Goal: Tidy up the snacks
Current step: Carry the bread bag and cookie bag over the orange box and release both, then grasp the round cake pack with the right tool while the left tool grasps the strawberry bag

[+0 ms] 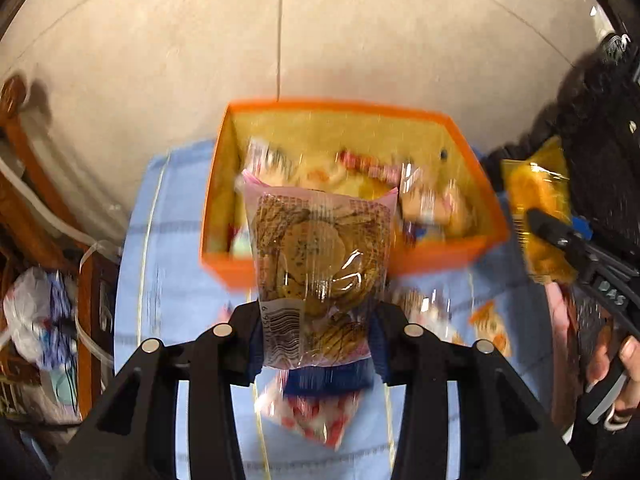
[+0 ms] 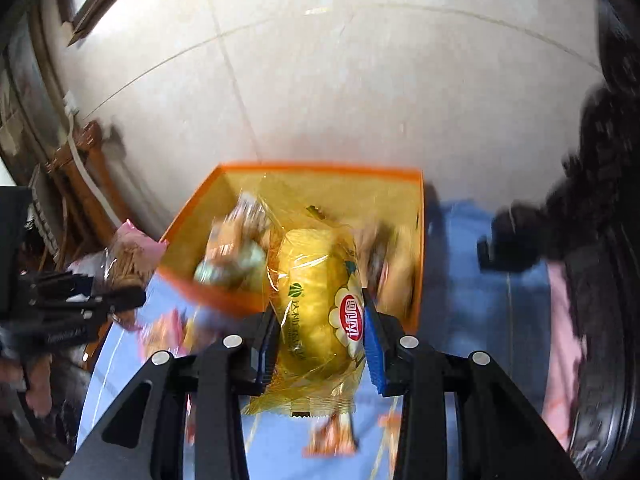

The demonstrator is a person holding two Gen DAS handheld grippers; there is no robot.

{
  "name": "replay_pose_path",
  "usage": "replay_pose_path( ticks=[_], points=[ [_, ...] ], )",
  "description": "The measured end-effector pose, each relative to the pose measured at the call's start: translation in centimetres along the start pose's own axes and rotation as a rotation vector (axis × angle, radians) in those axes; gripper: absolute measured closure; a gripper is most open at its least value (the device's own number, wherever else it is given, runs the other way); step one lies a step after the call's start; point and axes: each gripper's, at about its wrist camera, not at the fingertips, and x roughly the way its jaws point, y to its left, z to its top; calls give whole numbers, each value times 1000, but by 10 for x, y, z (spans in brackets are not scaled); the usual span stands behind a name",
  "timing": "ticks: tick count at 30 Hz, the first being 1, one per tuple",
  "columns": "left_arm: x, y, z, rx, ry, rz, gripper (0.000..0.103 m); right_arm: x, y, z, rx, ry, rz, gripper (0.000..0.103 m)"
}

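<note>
My left gripper (image 1: pixel 318 320) is shut on a pink-edged clear packet of chocolate-drizzled cookies (image 1: pixel 320 256), held above the near wall of an orange box (image 1: pixel 340 106) that holds several wrapped snacks. My right gripper (image 2: pixel 320 332) is shut on a yellow cake packet (image 2: pixel 316 304) with a red and white label, held over the near edge of the same orange box (image 2: pixel 320 168). The right gripper and its yellow packet (image 1: pixel 536 208) show at the right of the left wrist view. The left gripper with the cookie packet (image 2: pixel 128 260) shows at the left of the right wrist view.
The box stands on a light blue cloth (image 1: pixel 168 264) over a table. Loose snack packets (image 1: pixel 308 412) lie on the cloth below the grippers. Wooden furniture (image 1: pixel 24 152) and a plastic bag (image 1: pixel 36 320) are at the left. Tiled floor (image 1: pixel 160 60) lies beyond.
</note>
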Motion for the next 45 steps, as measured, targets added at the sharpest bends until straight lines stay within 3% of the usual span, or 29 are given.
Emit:
replay_pose_path(
  ticks=[6, 10, 11, 13, 14, 15, 17, 25, 30, 34, 37, 40, 42, 43, 45],
  points=[
    [29, 4, 56, -41, 1, -5, 62, 50, -2, 34, 31, 40, -47, 66],
    [52, 4, 64, -45, 28, 29, 60, 73, -7, 36, 49, 73, -65, 65],
    [54, 3, 61, -52, 38, 31, 57, 76, -9, 36, 65, 73, -59, 58],
    [59, 3, 59, -63, 41, 26, 38, 77, -15, 37, 100, 66, -41, 42],
    [57, 1, 58, -61, 24, 30, 14, 75, -16, 38, 116, 52, -51, 39],
    [50, -1, 56, -51, -18, 51, 4, 71, -17, 38, 123, 35, -51, 38],
    [37, -6, 50, -14, -85, 61, 4, 60, -19, 33, 122, -2, -41, 37],
    [17, -5, 0, 44, -53, 59, 4, 10, -37, -29, 75, -30, -57, 25],
    [26, -9, -49, 90, 14, 81, 4, 6, -53, -93, 50, 95, -136, 22],
    [54, -17, -87, 126, 111, 106, 4, 18, -72, -136, 107, 197, -152, 22],
    [62, -14, -107, 87, 150, 101, 4, 36, -78, -160, 113, 286, -168, 22],
    [61, -4, -121, 26, 161, 76, 4, 52, -70, -167, 47, 306, -200, 25],
    [63, 6, -132, -8, 181, 70, 4, 62, -68, -169, 25, 329, -218, 45],
    [64, 10, -136, -20, 190, 71, 4, 69, -65, -170, 7, 354, -225, 63],
    [64, 20, -148, -39, 210, 76, 4, 76, -60, -170, -35, 388, -246, 66]
  ],
)
